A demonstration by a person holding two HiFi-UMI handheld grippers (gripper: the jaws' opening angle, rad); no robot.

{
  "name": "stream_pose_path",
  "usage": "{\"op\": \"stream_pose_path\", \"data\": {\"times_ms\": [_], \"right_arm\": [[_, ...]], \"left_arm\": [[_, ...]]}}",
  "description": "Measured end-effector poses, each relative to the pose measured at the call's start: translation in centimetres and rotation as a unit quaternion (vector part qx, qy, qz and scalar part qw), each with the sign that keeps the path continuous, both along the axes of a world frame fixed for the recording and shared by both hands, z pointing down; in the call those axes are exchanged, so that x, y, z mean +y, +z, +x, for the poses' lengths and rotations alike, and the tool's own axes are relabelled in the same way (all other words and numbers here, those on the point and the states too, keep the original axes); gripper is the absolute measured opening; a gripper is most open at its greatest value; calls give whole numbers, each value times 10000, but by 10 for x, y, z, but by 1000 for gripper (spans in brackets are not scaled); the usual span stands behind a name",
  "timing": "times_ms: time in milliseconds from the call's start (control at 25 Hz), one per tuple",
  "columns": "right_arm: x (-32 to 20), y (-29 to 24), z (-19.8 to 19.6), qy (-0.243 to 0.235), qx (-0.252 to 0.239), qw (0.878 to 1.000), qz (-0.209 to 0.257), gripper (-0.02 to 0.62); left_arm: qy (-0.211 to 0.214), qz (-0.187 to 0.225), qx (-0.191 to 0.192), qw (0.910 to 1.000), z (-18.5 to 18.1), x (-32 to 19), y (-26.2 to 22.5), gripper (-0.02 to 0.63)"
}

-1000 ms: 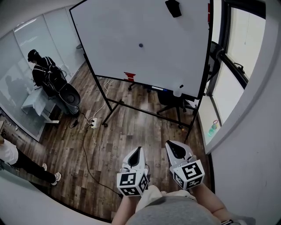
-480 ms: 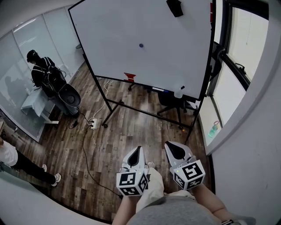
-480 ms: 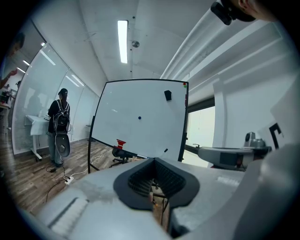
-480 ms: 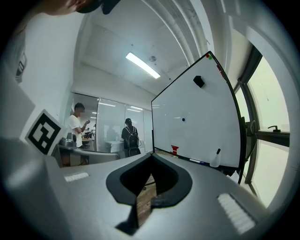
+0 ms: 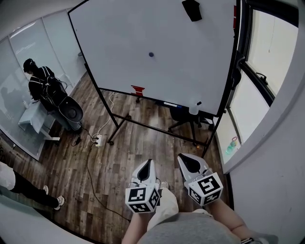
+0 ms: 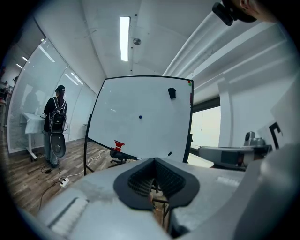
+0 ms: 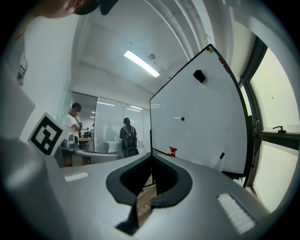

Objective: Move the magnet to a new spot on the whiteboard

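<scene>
Magnet [image 5: 151, 54] sits near the middle of the whiteboard [image 5: 190, 66], well apart from both tools. Left hand-held gripper [image 5: 149, 163] and right hand-held gripper [image 5: 184, 158] hover over the wooden floor [image 5: 143, 138], each pressed together, empty.

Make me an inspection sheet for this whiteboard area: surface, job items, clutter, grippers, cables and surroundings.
Surface: whiteboard on a black floor stand, face mostly bare.
Job's things: small dark magnet stuck near the board's middle, nothing touching it.
Clutter: black eraser near the top edge; red item and white bottle at the bottom edge.
Grippers: left gripper and right gripper both shut and empty, held low, well short of the board.
Cables: power strip on the wood floor by the stand's foot; cable trailing from it.
Surroundings: person with backpack at left; window at right; office chair behind the board.
</scene>
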State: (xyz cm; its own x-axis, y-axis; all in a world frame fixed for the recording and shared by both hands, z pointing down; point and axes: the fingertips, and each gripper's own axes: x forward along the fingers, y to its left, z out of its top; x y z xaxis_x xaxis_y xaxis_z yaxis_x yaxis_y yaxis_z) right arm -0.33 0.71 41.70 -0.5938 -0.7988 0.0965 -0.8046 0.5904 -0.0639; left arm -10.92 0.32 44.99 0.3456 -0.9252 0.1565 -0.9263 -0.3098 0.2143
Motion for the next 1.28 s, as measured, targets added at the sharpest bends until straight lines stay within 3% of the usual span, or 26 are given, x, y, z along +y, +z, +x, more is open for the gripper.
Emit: {"op": "stream_pose_path", "data": {"times_ms": [160, 1280], "right_arm": [[-33, 2, -6, -26, 29, 10000, -63, 9], [-272, -15, -64, 371, 126, 9991, 173, -6]], "left_arm": [[106, 55, -5, 9999, -2, -34, -3, 5], [535, 222, -184, 9982, -58, -281, -27, 5]]}}
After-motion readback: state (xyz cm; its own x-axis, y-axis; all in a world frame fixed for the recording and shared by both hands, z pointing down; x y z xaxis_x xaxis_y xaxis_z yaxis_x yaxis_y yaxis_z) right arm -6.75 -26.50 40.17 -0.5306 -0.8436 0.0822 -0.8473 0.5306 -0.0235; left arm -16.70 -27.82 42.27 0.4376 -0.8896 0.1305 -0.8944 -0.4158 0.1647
